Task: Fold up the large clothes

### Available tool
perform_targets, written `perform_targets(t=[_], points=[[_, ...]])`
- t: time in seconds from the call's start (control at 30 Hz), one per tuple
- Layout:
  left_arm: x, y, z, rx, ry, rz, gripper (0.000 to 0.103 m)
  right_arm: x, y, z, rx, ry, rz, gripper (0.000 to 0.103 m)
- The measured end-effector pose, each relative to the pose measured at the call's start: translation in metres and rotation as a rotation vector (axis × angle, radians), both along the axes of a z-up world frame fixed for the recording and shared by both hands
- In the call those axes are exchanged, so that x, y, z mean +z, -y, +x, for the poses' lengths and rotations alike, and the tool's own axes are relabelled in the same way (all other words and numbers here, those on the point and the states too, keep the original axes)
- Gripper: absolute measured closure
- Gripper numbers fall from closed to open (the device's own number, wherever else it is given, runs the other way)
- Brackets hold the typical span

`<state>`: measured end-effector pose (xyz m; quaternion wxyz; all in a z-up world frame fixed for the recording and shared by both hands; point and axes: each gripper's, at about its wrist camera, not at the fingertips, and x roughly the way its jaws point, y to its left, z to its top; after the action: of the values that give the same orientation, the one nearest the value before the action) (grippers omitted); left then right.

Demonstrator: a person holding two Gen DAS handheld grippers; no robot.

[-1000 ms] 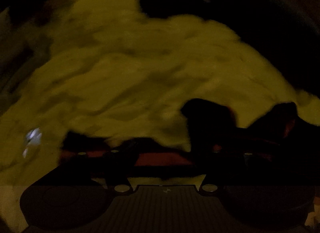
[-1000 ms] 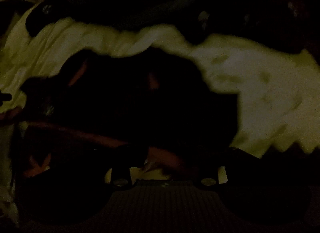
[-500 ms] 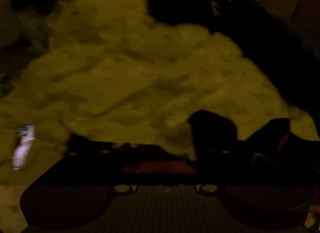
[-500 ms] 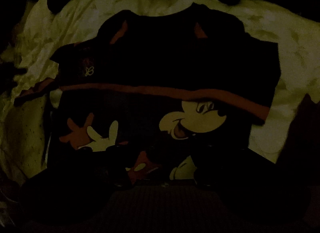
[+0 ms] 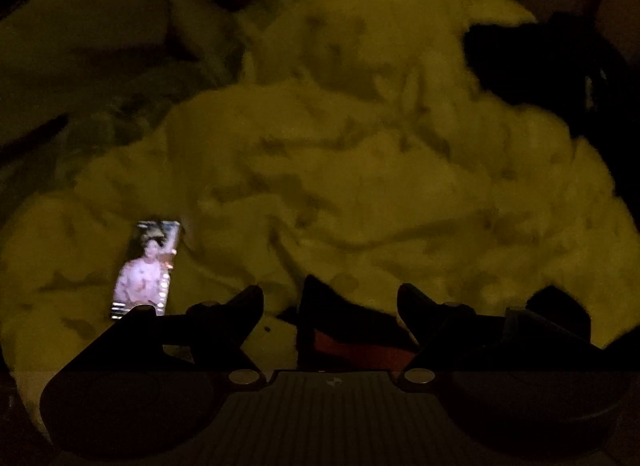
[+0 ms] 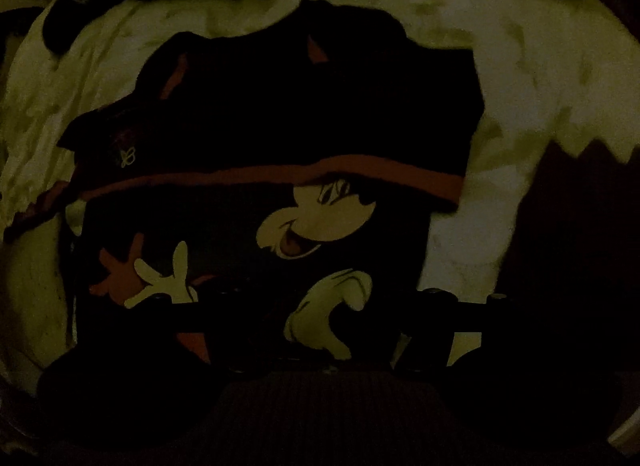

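While the room is very dim, a dark shirt (image 6: 280,137) lies folded on a rumpled pale bedsheet (image 5: 360,169).

Its red-banded upper part is laid down over a cartoon mouse print (image 6: 320,217). Over the shirt, the right gripper (image 6: 316,326) has its jaws opening, nothing visibly clamped. The left gripper (image 5: 330,306) stands with jaws apart over a shirt corner. A lit phone (image 5: 146,268) lies on the sheet. No containers show.

Found no readable words or numbers, only a cartoon mouse print and small butterfly emblem (image 6: 128,157) on the dark shirt (image 6: 248,125)
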<state>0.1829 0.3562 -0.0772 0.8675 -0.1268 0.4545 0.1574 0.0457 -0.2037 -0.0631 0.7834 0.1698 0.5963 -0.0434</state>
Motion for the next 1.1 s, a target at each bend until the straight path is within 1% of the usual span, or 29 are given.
perform_targets(t=[0.07, 0.13, 0.17, 0.2, 0.23, 0.27, 0.3, 0.33, 0.37, 0.4, 0.47, 0.5, 0.53, 0.6, 0.67, 0.73, 0.77, 0.83, 0.87, 0.9, 0.93, 0.97, 1.03, 1.1], points=[[-0.010, 0.009, 0.012, -0.079, -0.037, 0.011, 0.000, -0.003, -0.005, 0.005, -0.004, -0.014, 0.022, 0.037], [-0.023, 0.020, 0.026, -0.161, -0.072, 0.010, 0.000, -0.004, -0.013, 0.010, 0.019, -0.020, 0.035, 0.037], [-0.029, 0.027, 0.029, -0.188, -0.095, 0.028, 0.000, -0.004, -0.018, 0.012, 0.038, -0.019, 0.032, 0.036], [-0.037, 0.036, 0.036, -0.217, -0.136, 0.065, 0.000, -0.003, -0.022, 0.014, 0.059, -0.017, 0.025, 0.036], [-0.046, 0.044, 0.041, -0.234, -0.182, 0.103, 0.005, -0.003, -0.026, 0.015, 0.078, -0.016, 0.020, 0.035], [-0.054, 0.047, 0.043, -0.244, -0.211, 0.118, 0.031, -0.003, -0.028, 0.016, 0.088, -0.016, 0.019, 0.035], [-0.058, 0.048, 0.042, -0.243, -0.219, 0.105, 0.039, -0.002, -0.029, 0.015, 0.089, -0.015, 0.016, 0.035], [-0.058, 0.046, 0.041, -0.228, -0.207, 0.094, 0.044, -0.002, -0.028, 0.015, 0.084, -0.015, 0.014, 0.035], [-0.052, 0.044, 0.040, -0.218, -0.182, 0.095, 0.062, -0.002, -0.026, 0.014, 0.076, -0.019, 0.014, 0.035], [-0.046, 0.043, 0.039, -0.212, -0.155, 0.099, 0.063, -0.001, -0.024, 0.013, 0.069, -0.022, 0.013, 0.035], [-0.024, 0.036, 0.031, -0.182, -0.075, 0.114, 0.073, -0.001, -0.019, 0.010, 0.050, -0.027, 0.002, 0.035], [-0.013, 0.032, 0.029, -0.156, -0.036, 0.127, 0.073, -0.002, -0.016, 0.009, 0.038, -0.031, -0.004, 0.035], [0.002, 0.022, 0.025, -0.113, 0.009, 0.132, 0.073, -0.003, -0.013, 0.007, 0.025, -0.037, -0.008, 0.035], [0.034, -0.006, 0.017, 0.009, 0.101, 0.117, 0.073, -0.005, -0.008, 0.005, -0.009, -0.049, -0.006, 0.035], [0.063, -0.038, 0.009, 0.122, 0.172, 0.094, 0.072, -0.007, -0.004, 0.003, -0.042, -0.053, 0.011, 0.035], [0.077, -0.058, 0.007, 0.154, 0.196, 0.085, 0.073, -0.007, -0.003, 0.002, -0.060, -0.050, 0.030, 0.035], [0.080, -0.064, 0.008, 0.128, 0.193, 0.062, 0.072, -0.007, -0.003, 0.002, -0.060, -0.048, 0.033, 0.035], [0.074, -0.068, 0.011, 0.039, 0.159, -0.052, 0.065, -0.007, -0.007, 0.003, -0.043, -0.046, 0.036, 0.035], [0.067, -0.064, 0.014, 0.001, 0.128, -0.099, 0.029, -0.007, -0.008, 0.004, -0.034, -0.047, 0.037, 0.035], [0.059, -0.057, 0.017, -0.035, 0.088, -0.124, 0.006, -0.008, -0.010, 0.005, -0.026, -0.050, 0.040, 0.035], [0.049, -0.050, 0.019, -0.063, 0.059, -0.132, 0.000, -0.009, -0.013, 0.005, -0.018, -0.053, 0.042, 0.035], [0.039, -0.040, 0.022, -0.096, 0.035, -0.130, 0.000, -0.010, -0.015, 0.005, -0.008, -0.057, 0.042, 0.034], [0.018, -0.023, 0.027, -0.130, -0.007, -0.105, 0.000, -0.010, -0.020, 0.005, 0.013, -0.062, 0.034, 0.034], [-0.010, -0.014, 0.040, -0.143, -0.129, -0.106, 0.000, -0.010, -0.023, 0.004, 0.030, -0.066, 0.023, 0.034]])
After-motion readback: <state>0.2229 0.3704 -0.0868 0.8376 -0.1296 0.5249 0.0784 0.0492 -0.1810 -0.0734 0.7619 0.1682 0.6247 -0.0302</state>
